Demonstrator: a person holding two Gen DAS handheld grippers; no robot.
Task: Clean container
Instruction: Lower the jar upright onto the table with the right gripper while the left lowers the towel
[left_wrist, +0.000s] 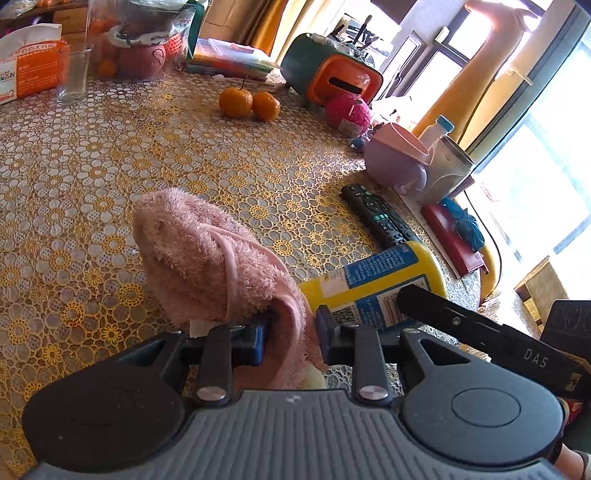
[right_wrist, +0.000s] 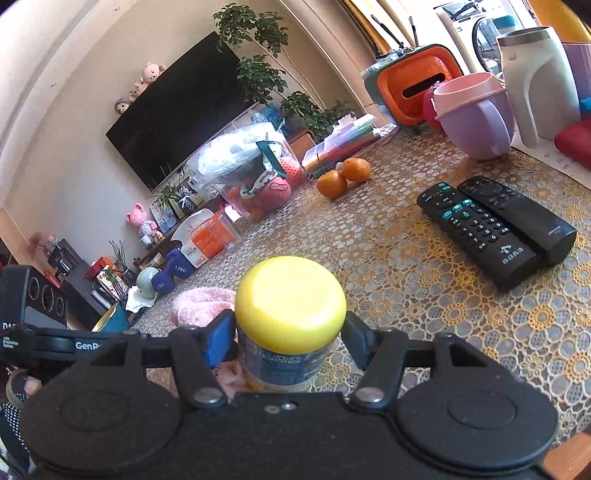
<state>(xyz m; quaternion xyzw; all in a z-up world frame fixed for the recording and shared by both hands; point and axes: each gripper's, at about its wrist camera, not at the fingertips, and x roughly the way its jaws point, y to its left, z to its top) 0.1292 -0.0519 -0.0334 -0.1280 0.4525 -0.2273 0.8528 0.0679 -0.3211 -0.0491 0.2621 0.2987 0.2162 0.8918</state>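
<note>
A yellow container (left_wrist: 373, 284) with a blue and white label lies tilted just right of my left gripper (left_wrist: 291, 338). That gripper is shut on a fluffy pink cloth (left_wrist: 207, 258), which bunches up ahead of the fingers and touches the container's side. In the right wrist view my right gripper (right_wrist: 290, 341) is shut on the yellow container (right_wrist: 290, 299) just below its yellow end, which faces the camera. A bit of the pink cloth (right_wrist: 199, 306) shows behind its left finger (right_wrist: 218, 341).
Two remotes (right_wrist: 495, 229) lie side by side on the lace-patterned table (left_wrist: 110, 158). Two oranges (left_wrist: 249, 103), a purple cup (left_wrist: 397, 162), a white jug (right_wrist: 535, 85), an orange and green box (left_wrist: 332, 77), a glass (left_wrist: 74, 72) and a carton (left_wrist: 27, 62) ring the table's far side.
</note>
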